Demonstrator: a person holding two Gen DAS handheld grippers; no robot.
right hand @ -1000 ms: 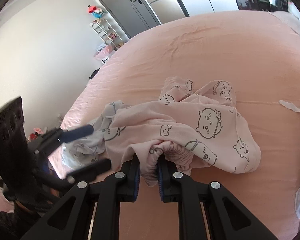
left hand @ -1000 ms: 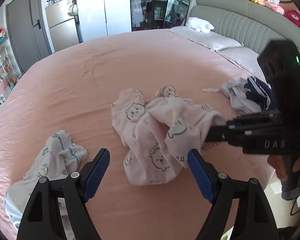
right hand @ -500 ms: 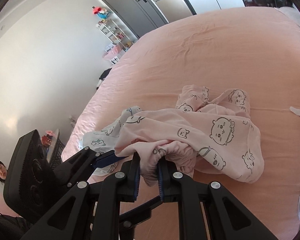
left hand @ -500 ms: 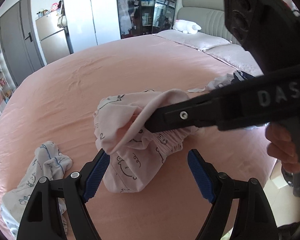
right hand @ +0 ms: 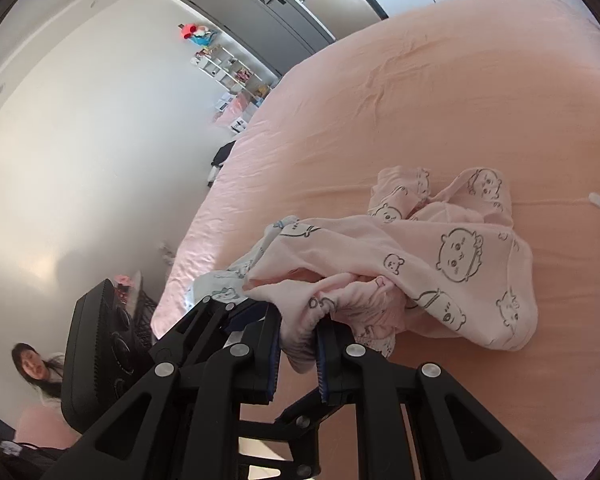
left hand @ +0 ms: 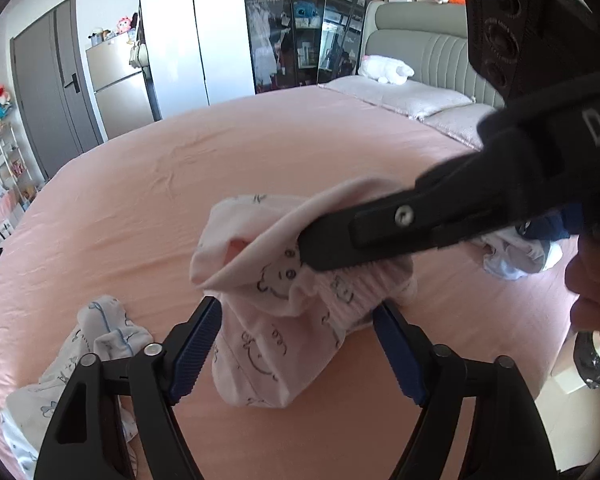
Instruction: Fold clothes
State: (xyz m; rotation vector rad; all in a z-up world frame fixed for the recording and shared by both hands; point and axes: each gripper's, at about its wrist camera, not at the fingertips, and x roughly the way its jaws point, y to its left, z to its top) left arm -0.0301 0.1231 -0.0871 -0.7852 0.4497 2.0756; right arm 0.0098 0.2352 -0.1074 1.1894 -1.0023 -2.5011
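1. A sec ago the pink garment [left hand: 284, 320] lay bunched on the bed [left hand: 148, 208] – now my right gripper [right hand: 296, 344] has lifted its gathered edge, and the cloth hangs right in front of my left gripper [left hand: 296, 344].
2. Means for the task: it's off the heap enough for a 2nd hold – I judge we're at the pick-up-and-spread stage, no fold made yet.
3. Right gripper: nearly closed, pads clamped on the ribbed band of the pink garment.
4. Left gripper: wide but closing, cloth between the blue pads [left hand: 196, 348]; left pad is at the fabric, right pad apart from it – not gripping yet.
5. Another pale garment [left hand: 100, 344] lies beside it on the bed, more clothes [left hand: 516, 256] at far right.
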